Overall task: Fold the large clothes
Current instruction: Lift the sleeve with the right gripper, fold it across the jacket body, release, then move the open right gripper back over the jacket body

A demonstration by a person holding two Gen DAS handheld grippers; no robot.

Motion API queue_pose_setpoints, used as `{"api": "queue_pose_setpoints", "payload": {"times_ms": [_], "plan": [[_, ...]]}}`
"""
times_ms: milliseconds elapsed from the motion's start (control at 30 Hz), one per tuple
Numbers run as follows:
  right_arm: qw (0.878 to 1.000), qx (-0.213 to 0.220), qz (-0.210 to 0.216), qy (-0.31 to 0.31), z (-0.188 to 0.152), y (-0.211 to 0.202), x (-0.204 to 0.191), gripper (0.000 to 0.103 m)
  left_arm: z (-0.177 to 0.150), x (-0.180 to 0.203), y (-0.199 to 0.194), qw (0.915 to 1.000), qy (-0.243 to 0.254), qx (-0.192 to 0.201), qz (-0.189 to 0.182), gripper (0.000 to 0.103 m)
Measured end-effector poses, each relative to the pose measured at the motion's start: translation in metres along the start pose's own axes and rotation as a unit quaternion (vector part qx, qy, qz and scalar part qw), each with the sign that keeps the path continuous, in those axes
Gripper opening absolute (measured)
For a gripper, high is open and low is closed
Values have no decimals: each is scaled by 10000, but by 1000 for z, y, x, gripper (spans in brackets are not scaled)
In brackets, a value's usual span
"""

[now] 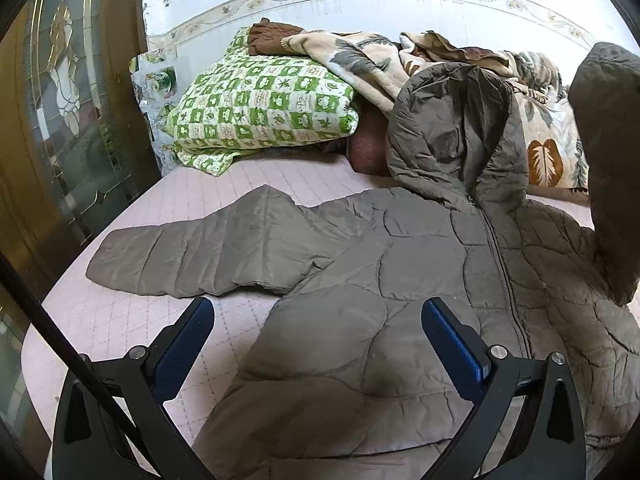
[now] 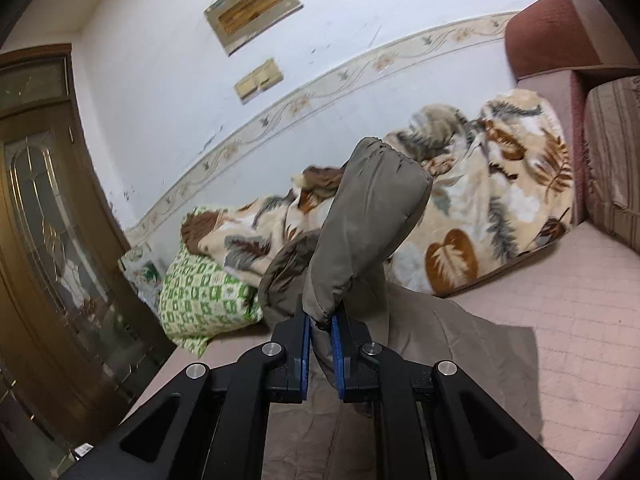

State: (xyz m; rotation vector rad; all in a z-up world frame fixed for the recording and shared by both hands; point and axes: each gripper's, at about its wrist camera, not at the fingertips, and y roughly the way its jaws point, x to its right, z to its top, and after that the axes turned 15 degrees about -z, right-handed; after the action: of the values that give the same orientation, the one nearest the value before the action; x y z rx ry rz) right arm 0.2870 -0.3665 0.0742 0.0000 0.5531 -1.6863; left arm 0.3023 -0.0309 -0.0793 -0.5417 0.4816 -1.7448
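A grey-brown quilted hooded jacket (image 1: 400, 280) lies front up on the pink quilted bed (image 1: 120, 320), zip closed, hood (image 1: 452, 120) propped against the bedding. Its left sleeve (image 1: 192, 256) lies spread flat to the left. My left gripper (image 1: 318, 312) is open and empty, hovering over the jacket's lower left body. My right gripper (image 2: 320, 322) is shut on the jacket's right sleeve (image 2: 368, 224), which stands lifted above the bed. That raised sleeve also shows at the right edge of the left wrist view (image 1: 608, 160).
A green-checked pillow (image 1: 264, 108) and a leaf-print blanket (image 2: 500, 208) are piled along the wall behind the jacket. A wooden glass door (image 1: 60, 120) stands left of the bed. A red-brown headboard (image 2: 552, 36) and striped cushion (image 2: 616, 152) are at the right.
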Motion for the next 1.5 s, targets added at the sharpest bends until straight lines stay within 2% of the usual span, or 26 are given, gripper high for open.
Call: {"api": "queue_pose_setpoints", "payload": {"times_ms": [167,333,567,767,867,900,933,967,1067,1133,1233,1300,1367,1433,1500], "plan": [[9983,-327,-23,-474,-27,24,-29,10,0,-6,2,10000,-52,-51,18,103],[9915,-723,-93,-1076,-67,52,-56,10,-1,-9,4,9999,-134,-105,30,103],[9738,-1532,-6,-1680,-137,97,-86,10,-2,-14,6,9996,-202,-152,84,103],[9615,-2003,46,-1881,-177,123,-100,10,-2,-16,9,9995,-215,-201,124,103],[9495,-2469,14,-1938,-192,136,-102,18,1,-17,12,9993,-291,-203,119,103],[9448,-2669,78,-1901,-195,139,-102,24,3,-18,13,9992,-317,-194,125,103],[9432,-2787,239,-1791,-196,139,-99,32,6,-19,15,9991,-355,-176,139,103],[9445,-2825,441,-1618,-194,136,-96,36,7,-19,17,9990,-378,-168,151,103],[9498,-2733,803,-1296,-173,122,-85,37,15,-20,24,9984,-522,-134,168,103],[9610,-2426,829,-1035,-149,107,-72,37,23,-17,31,9984,-554,-88,88,103],[9799,-1852,364,-642,-109,89,-37,37,31,-6,44,9991,-370,-198,-13,103],[9868,-1538,-248,-443,-88,83,-5,37,35,5,51,9991,-224,-302,-177,103],[9850,-1475,-829,-334,-78,82,26,37,36,16,60,9985,-46,-431,-348,103],[9759,-1629,-1411,-356,-76,92,54,37,35,22,72,9976,63,-583,-363,103],[9686,-1841,-1657,-203,-85,104,80,37,33,23,88,9961,115,-819,-313,103]]}}
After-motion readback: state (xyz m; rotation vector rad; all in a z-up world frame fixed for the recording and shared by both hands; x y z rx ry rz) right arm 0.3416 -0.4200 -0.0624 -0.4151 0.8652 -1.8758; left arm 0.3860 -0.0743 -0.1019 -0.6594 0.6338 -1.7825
